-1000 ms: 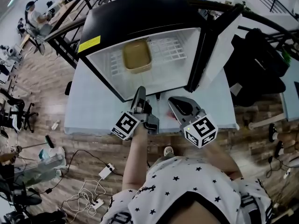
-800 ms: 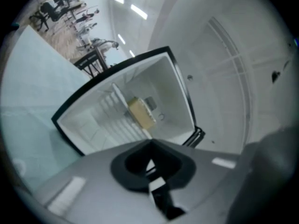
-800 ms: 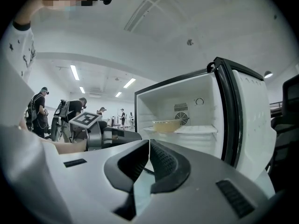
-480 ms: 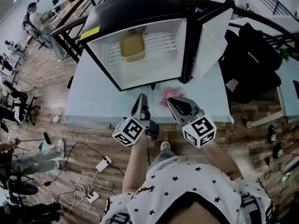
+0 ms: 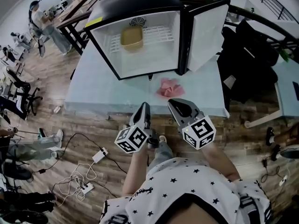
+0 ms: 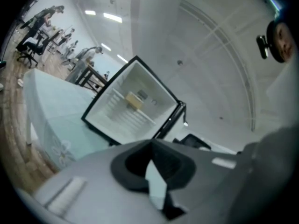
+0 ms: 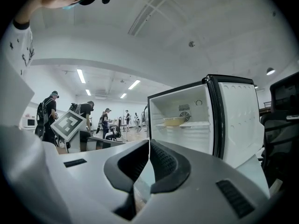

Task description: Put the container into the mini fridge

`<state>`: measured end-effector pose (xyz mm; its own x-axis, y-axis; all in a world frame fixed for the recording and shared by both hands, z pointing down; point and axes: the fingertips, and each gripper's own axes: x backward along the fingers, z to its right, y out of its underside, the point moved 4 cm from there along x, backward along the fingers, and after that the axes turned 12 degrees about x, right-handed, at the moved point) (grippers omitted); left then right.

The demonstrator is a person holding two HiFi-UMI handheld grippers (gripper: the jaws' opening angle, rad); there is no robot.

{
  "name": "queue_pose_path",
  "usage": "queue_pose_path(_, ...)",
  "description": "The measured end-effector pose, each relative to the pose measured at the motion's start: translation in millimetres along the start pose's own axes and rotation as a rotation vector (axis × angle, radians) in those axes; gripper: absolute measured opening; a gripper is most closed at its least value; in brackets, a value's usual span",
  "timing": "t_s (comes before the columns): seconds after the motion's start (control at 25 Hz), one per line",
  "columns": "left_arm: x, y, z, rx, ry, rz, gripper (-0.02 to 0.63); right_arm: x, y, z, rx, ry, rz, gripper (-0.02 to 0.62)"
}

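The tan container (image 5: 132, 37) sits on the white wire shelf inside the mini fridge (image 5: 140, 13), whose door (image 5: 204, 29) stands open to the right. Both grippers are held near the person's body, off the table's front edge and well short of the fridge. My left gripper (image 5: 144, 106) is shut with nothing in it; in its own view the left gripper (image 6: 150, 146) points at the fridge with the container (image 6: 136, 100) far ahead. My right gripper (image 5: 171, 101) is also shut and empty. Past the right gripper's (image 7: 149, 143) tips, the container (image 7: 174, 121) rests on the shelf.
The fridge stands on a pale blue table (image 5: 93, 94). A pink cloth (image 5: 169, 87) lies on it in front of the fridge. Black bags and a chair (image 5: 252, 55) are at the right. A power strip and cables (image 5: 88, 171) lie on the wooden floor; people stand far left.
Both grippers have drawn back from the fridge opening, past the table's front edge and toward the person. The container stays on the shelf and the pink cloth has come into view.
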<state>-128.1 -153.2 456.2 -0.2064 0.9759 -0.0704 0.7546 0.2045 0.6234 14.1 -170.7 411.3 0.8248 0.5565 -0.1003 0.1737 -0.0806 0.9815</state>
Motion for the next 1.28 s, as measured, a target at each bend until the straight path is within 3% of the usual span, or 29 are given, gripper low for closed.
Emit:
queue_pose_path(0.56, 79, 61, 17, -0.064, -0.031, -0.031, 0.005, 73, 15, -45, -0.01, 0.005, 0.012, 0.021)
queue_pose_path(1.28, 116, 87, 24, -0.012, -0.017, -0.038, 0.005, 110, 17, -76, 0.013, -0.006, 0.012, 0.021)
